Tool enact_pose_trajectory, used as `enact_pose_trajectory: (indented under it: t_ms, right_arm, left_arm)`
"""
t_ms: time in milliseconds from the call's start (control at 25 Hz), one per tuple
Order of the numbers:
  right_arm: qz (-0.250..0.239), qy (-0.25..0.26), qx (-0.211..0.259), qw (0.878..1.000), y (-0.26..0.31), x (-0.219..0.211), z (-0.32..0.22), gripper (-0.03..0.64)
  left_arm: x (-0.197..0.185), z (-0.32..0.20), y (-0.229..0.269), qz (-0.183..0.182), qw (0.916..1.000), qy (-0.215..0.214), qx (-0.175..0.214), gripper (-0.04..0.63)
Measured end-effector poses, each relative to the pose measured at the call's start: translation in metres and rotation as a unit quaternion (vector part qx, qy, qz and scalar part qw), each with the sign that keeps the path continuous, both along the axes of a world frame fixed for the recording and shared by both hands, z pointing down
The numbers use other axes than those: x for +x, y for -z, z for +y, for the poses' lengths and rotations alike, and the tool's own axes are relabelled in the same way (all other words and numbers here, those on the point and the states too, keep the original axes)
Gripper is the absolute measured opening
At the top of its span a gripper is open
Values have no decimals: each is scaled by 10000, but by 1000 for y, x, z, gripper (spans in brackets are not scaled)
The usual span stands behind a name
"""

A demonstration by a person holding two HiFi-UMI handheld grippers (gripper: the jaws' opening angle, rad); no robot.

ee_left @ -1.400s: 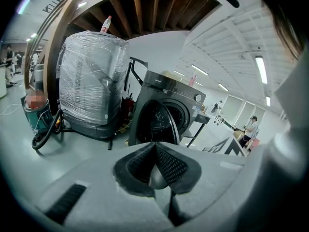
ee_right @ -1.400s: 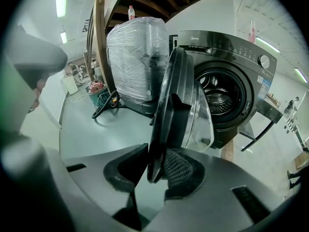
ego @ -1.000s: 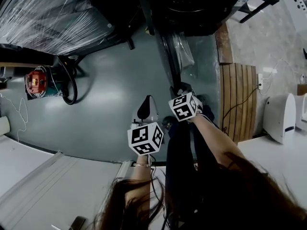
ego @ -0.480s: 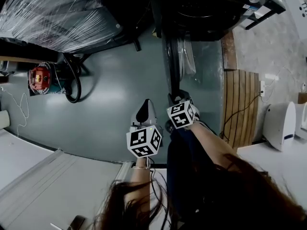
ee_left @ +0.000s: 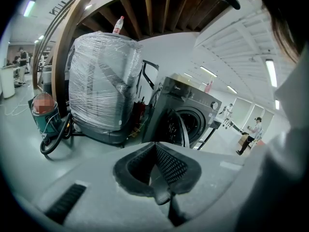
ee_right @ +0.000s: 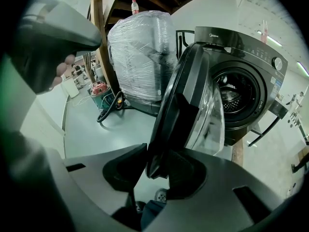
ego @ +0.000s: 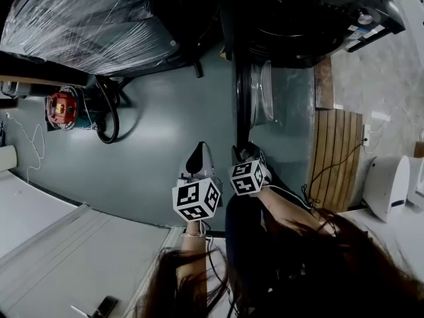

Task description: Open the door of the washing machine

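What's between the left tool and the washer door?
Nothing but bare grey floor separates the left tool from the open door; the head view shows it.

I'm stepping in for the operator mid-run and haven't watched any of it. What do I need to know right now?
Left gripper: shut and empty, held back from the washing machine and pointing towards it.
Right gripper: jaws wide, and they have just been opening. The free edge of the door stands between them and does not look clamped.
Door: swung well out from the machine, with the drum opening exposed.
Done: the door is open.
Left: probably only drawing the right gripper clear of the door's edge.
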State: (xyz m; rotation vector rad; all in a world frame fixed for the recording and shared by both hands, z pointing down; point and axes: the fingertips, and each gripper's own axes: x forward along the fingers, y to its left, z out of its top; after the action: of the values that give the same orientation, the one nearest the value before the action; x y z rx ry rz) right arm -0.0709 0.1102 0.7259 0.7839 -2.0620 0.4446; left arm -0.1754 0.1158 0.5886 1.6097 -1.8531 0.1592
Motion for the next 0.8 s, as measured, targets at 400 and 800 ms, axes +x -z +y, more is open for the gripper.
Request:
enact_pose_trajectory:
  t_ms: [400,800]
  right_arm:
    - [-36,-283,2,9996,-2,-31,4,107]
    - [52,-849,61,9964,-4,-71,8,106]
  left_arm:
    - [-26,-17,-10,-9,9993,-370,-23,12]
    - [-69,-21,-7,71,9940,-1092,36,12]
